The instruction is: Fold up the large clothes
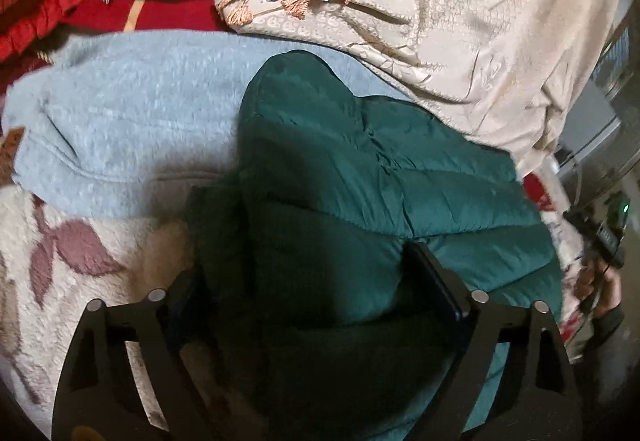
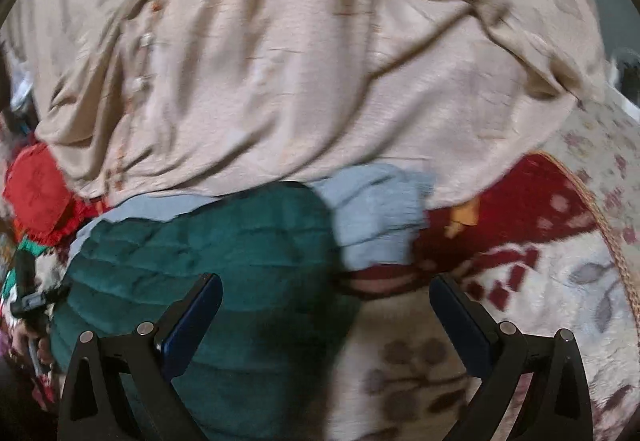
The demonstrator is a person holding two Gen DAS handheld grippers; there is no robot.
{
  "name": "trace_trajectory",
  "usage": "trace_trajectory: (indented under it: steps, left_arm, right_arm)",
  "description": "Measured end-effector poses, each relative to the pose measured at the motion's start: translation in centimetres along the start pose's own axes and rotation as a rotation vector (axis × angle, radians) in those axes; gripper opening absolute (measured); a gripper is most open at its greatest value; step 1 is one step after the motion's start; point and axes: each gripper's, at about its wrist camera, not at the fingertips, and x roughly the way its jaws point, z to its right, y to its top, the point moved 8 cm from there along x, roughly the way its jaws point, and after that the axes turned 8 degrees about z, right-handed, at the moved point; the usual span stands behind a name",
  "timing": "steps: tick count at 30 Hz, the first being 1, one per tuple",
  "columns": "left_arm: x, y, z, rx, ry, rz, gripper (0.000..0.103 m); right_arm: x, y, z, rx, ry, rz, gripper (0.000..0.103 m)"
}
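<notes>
A dark green quilted jacket (image 1: 360,169) lies bunched on a floral blanket (image 1: 80,281), over a light grey fleece garment (image 1: 132,121). My left gripper (image 1: 304,273) is open, its jaws standing wide on either side of a fold of the jacket. In the right wrist view the jacket (image 2: 208,253) lies at lower left, with the grey garment (image 2: 372,217) behind it. My right gripper (image 2: 326,305) is open; its left finger rests over the jacket's edge and its right finger is over the blanket (image 2: 540,301).
A large beige embroidered cloth with tassels (image 1: 460,21) is heaped behind the jacket and fills the upper right wrist view (image 2: 300,61). Red fabric (image 1: 44,1) lies at the far left. The other hand-held gripper (image 1: 600,241) shows at the right edge.
</notes>
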Motion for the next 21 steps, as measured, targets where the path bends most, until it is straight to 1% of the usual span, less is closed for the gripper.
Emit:
trace_trajectory:
  steps: [2, 3, 6, 8, 10, 12, 14, 15, 17, 18, 19, 21]
  left_arm:
    - [0.1, -0.1, -0.1, 0.012, 0.027, 0.004, 0.088]
    - [0.2, -0.1, 0.0, 0.019, 0.041, 0.005, 0.088]
    - [0.4, -0.1, -0.1, 0.028, 0.062, 0.007, 0.088]
    - [0.6, -0.1, -0.1, 0.024, 0.065, 0.005, 0.088]
    - [0.7, -0.1, -0.3, 0.014, 0.065, 0.007, 0.089]
    - [0.8, -0.1, -0.3, 0.01, 0.065, 0.007, 0.089]
    - [0.8, -0.1, -0.3, 0.009, 0.07, 0.009, 0.09]
    - [0.8, -0.1, -0.4, 0.011, 0.076, 0.01, 0.091]
    - [1.0, -0.1, -0.4, 0.009, 0.085, 0.009, 0.092]
    - [1.0, 0.0, -0.5, 0.008, 0.088, 0.009, 0.093]
    - [1.1, 0.0, -0.5, 0.007, 0.092, 0.011, 0.094]
    - [1.1, 0.1, -0.5, 0.014, 0.109, 0.016, 0.094]
  right_arm:
    - [1.1, -0.9, 1.4, 0.075, 0.031, -0.045, 0.103]
    - [1.9, -1.5, 1.6, 0.115, 0.07, -0.078, 0.103]
    - [3.7, -3.1, 0.8, 0.171, 0.176, -0.151, 0.103]
    - [4.9, -4.2, -0.4, 0.188, 0.234, -0.206, 0.103]
    - [6.1, -5.7, -1.4, 0.159, 0.242, -0.262, 0.103]
    - [7.0, -6.5, -1.8, 0.151, 0.252, -0.279, 0.103]
    - [8.0, -7.0, -1.5, 0.238, 0.293, -0.285, 0.103]
    - [8.1, -6.8, -1.5, 0.248, 0.308, -0.279, 0.103]
    - [8.1, -6.5, -2.4, 0.23, 0.388, -0.278, 0.103]
    - [8.0, -6.5, -3.1, 0.224, 0.446, -0.286, 0.103]
    - [8.0, -6.6, -3.6, 0.201, 0.468, -0.288, 0.102]
    - [8.0, -6.9, -4.1, 0.141, 0.469, -0.28, 0.099]
